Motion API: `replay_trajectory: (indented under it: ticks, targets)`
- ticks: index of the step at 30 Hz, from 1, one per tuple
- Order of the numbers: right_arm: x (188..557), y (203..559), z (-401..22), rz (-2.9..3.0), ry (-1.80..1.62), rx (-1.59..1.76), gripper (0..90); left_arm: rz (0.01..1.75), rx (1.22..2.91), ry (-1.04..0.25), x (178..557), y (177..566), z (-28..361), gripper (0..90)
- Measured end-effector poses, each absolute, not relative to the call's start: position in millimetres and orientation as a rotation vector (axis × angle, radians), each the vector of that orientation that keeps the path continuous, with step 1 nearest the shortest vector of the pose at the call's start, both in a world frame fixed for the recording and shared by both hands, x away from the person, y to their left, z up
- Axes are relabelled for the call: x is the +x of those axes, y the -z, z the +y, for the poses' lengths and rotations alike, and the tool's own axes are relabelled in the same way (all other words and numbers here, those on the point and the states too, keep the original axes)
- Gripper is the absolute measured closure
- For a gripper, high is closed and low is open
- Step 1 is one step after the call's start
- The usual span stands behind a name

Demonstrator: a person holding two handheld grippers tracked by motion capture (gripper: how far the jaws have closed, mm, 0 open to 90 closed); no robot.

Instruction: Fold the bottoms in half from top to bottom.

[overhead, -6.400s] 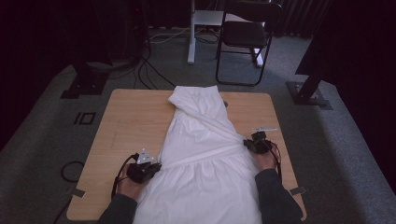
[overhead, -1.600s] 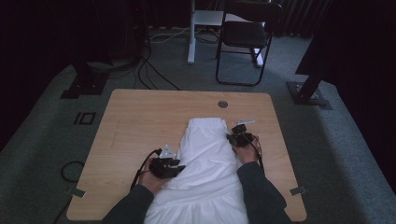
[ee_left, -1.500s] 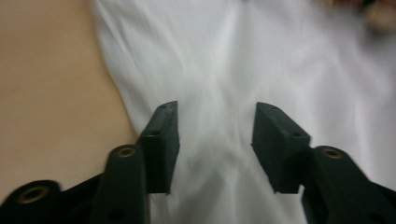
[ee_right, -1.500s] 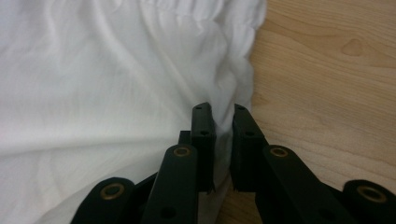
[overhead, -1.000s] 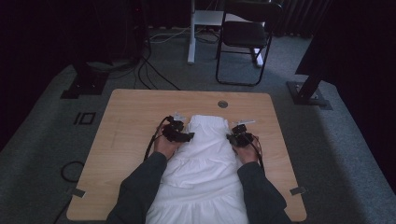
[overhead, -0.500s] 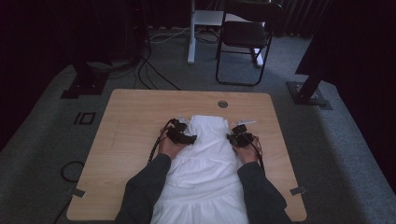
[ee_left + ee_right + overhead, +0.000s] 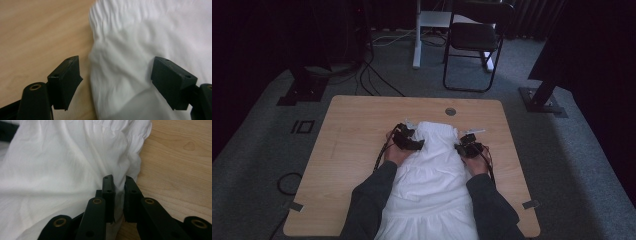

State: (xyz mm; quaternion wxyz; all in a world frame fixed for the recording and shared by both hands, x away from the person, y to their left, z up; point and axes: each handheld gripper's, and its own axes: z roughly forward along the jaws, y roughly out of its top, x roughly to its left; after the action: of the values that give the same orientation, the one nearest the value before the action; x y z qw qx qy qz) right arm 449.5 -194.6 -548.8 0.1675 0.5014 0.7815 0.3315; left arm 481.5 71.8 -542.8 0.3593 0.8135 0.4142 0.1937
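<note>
A white garment [image 7: 432,175] lies folded on the wooden table [image 7: 357,125], its gathered end toward the far side and its lower part running off the near edge. My left gripper [image 7: 408,139] rests at the garment's left edge; in the left gripper view it [image 7: 116,82] stands open, jaws wide apart over the cloth's edge [image 7: 117,75]. My right gripper [image 7: 469,148] sits at the garment's right edge. In the right gripper view it [image 7: 117,195] is shut on a fold of the white garment [image 7: 62,165].
A round cable hole [image 7: 450,111] sits in the table near its far edge. Beyond the table stand a black chair [image 7: 474,40] and a white post [image 7: 416,35]. Cables [image 7: 372,80] lie on the grey carpet at the left.
The garment's far half has been folded toward me. My left gripper moved from the near left edge up to the fold's left corner and now stands open. The right gripper held still.
</note>
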Motion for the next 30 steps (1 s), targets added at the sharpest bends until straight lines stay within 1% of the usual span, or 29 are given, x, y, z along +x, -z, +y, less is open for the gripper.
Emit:
replay_trajectory:
  ticks: [6,9,10,12,13,14,16,19,21,22,26,30]
  targets:
    - [449.2,549.0,-194.6,2.22,-0.945,1.428,81.3,1.127,2.116,-0.416,491.1,550.2,69.4,23.7]
    - [449.1,549.2,-194.8,2.219,-0.949,1.431,81.0,1.117,2.139,-0.432,490.9,549.8,67.8,25.0]
    - [449.5,548.9,-195.0,2.223,-0.951,1.434,77.4,1.104,2.157,-0.445,490.1,549.0,67.0,28.1]
    - [452.8,546.2,-196.8,2.283,-1.0,1.472,60.8,1.082,2.164,-0.448,488.2,548.8,65.3,37.0]
    - [454.1,544.1,-196.9,2.3,-0.997,1.496,52.7,1.084,2.16,-0.452,487.5,549.2,64.4,38.0]
    - [454.4,542.0,-196.7,2.285,-0.981,1.481,46.7,1.086,2.154,-0.455,486.9,549.6,64.0,38.1]
    - [456.8,538.0,-198.9,2.235,-0.994,1.476,38.3,1.087,2.148,-0.46,485.9,550.2,63.6,38.1]
    - [466.6,535.8,-201.6,2.172,-1.056,1.545,31.4,1.086,2.149,-0.46,485.7,550.2,63.6,38.2]
    - [469.7,536.8,-201.3,2.166,-1.061,1.553,29.9,1.085,2.155,-0.461,485.4,549.9,63.2,38.1]
    - [477.7,541.6,-197.1,2.162,-1.033,1.581,28.8,1.084,2.156,-0.461,485.3,549.9,63.1,38.0]
    - [482.1,547.8,-188.4,2.176,-0.994,1.563,28.3,1.081,2.161,-0.462,485.1,549.7,63.0,37.7]
    - [481.9,547.9,-179.5,2.183,-0.963,1.53,32.0,1.092,2.173,-0.457,485.3,548.3,61.3,37.8]
